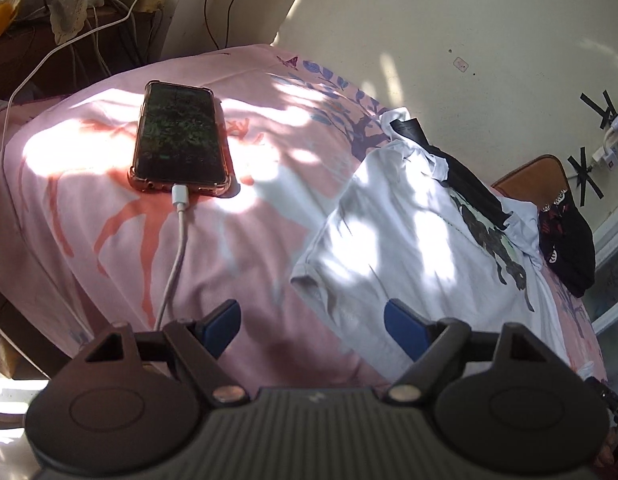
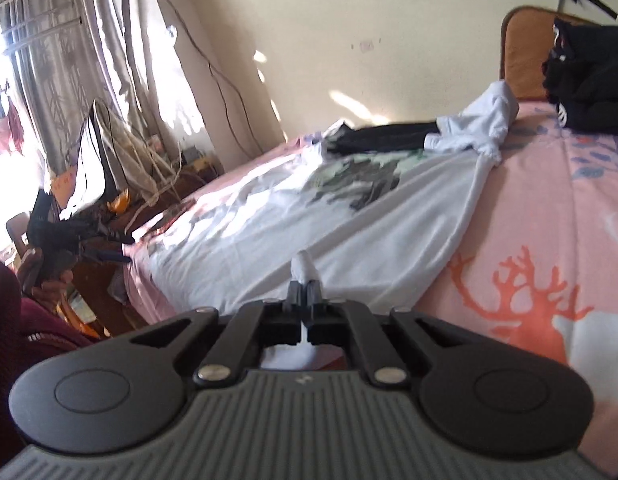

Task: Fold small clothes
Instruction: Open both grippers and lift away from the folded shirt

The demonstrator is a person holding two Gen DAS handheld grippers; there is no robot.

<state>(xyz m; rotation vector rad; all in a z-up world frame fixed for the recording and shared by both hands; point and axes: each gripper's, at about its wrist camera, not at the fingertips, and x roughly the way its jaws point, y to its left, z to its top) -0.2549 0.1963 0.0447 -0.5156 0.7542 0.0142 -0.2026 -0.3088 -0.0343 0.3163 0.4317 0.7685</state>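
White cotton T-shirt with dark animal print [image 1: 397,232]: lies spread out and unfolded on the pink bedsheet with orange deer pattern [image 1: 249,264], its hem toward the near bed edge and collar toward the wall. Right gripper [image 2: 305,286]: nearest item in its own view, fingers pressed together on a pinch of the shirt's hem, white cloth showing between and below them. Left gripper [image 1: 313,322]: blue-padded fingers spread wide, holding nothing, poised above the sheet just beside the shirt's near left corner. Progress, as judged: first fold not yet made; one corner gripped, the other awaiting a grip; all folds remain. Mid-field: black smartphone in clear pink case [image 1: 179,142], on a white charging cable [image 1: 175,256], lies on the sheet apart from the shirt and could be snagged. Further: a thin black garment [image 1: 461,172] lies across the shirt's collar end. Furthest: a black folded garment with red-and-white print [image 1: 565,240] rests by the brown headboard [image 1: 541,172], possibly already folded.
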